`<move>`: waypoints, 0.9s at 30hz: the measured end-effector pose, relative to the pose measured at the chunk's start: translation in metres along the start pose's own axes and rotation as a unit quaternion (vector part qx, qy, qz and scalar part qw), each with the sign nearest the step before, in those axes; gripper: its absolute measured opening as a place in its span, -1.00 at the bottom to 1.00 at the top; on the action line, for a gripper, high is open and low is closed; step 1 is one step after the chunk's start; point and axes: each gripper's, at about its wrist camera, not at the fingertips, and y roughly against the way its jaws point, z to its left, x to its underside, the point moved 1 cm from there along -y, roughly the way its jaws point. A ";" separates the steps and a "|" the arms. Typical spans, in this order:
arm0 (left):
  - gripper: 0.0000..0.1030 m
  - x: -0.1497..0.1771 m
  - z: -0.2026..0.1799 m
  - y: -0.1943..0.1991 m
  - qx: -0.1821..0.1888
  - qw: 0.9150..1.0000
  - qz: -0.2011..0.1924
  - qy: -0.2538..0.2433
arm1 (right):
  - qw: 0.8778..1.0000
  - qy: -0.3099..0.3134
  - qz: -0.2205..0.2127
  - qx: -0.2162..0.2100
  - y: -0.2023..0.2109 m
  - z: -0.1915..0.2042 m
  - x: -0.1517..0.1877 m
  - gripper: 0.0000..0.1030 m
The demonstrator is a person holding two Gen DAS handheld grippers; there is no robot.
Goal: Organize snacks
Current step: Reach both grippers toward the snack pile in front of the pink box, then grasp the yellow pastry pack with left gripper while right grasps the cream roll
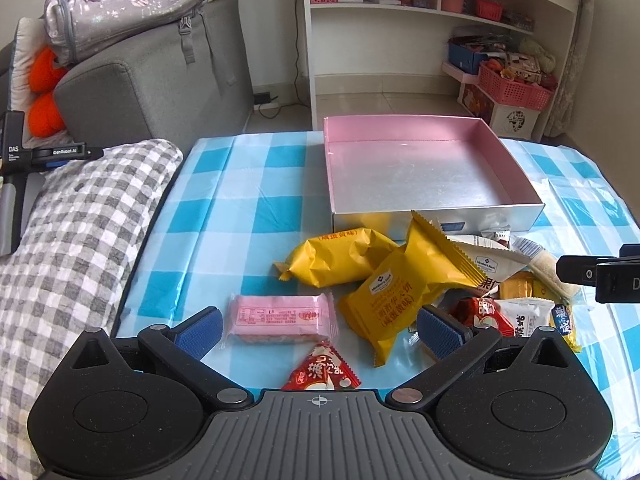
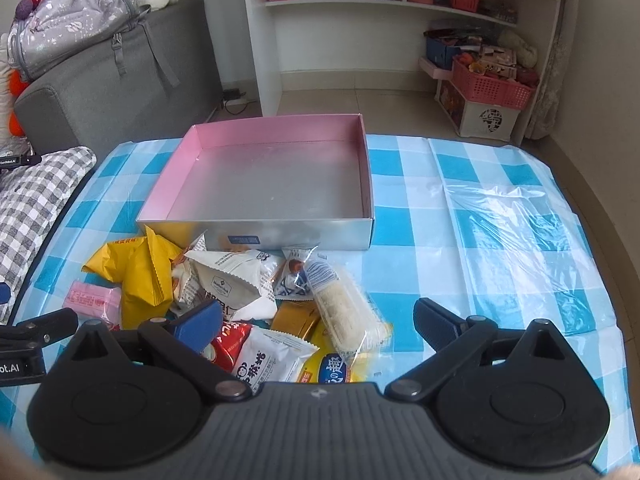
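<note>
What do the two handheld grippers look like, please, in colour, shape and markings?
Both the left gripper and right gripper share a design: matte black linkage arms with silver pivot pins, two rounded black housings, a ribbed grey centre plate with a crosshair mark, and blue textured finger pads.

Grey sofa (image 1: 160, 80) w/ backpack (image 1: 124, 4); white shelf (image 1: 440, 12); pink basket (image 1: 516, 88).

Left gripper (image 1: 320, 330): black plastic body, ribbed grey centre plate bearing a small crosshair mark behind the fingers. Two black linkage arms, silver round pivot screws at each joint. Fingers (image 1: 442, 330) carried blue textured pads. Round black discs flanked the plate.

Right gripper (image 2: 320, 326): matched the same build; blue-padded fingers (image 2: 198, 326), silver pivots, grey ribbed plate.
</note>
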 end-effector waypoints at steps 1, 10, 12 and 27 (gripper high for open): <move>1.00 -0.001 0.001 -0.002 0.010 1.000 -0.001 -0.006 | 1.000 -0.003 0.004 -0.006 -0.003 -0.002 -0.002 0.92; 0.99 -0.004 -0.009 -0.025 0.123 0.990 -0.006 -0.061 | 0.998 -0.037 0.032 -0.044 -0.024 -0.028 -0.008 0.73; 0.98 -0.005 -0.010 -0.033 0.148 0.987 -0.002 -0.067 | 0.997 -0.041 0.040 -0.051 -0.031 -0.033 -0.008 0.67; 0.60 0.000 -0.013 -0.076 0.215 0.969 -0.005 -0.122 | 0.991 -0.064 0.090 -0.078 -0.075 -0.042 -0.006 0.10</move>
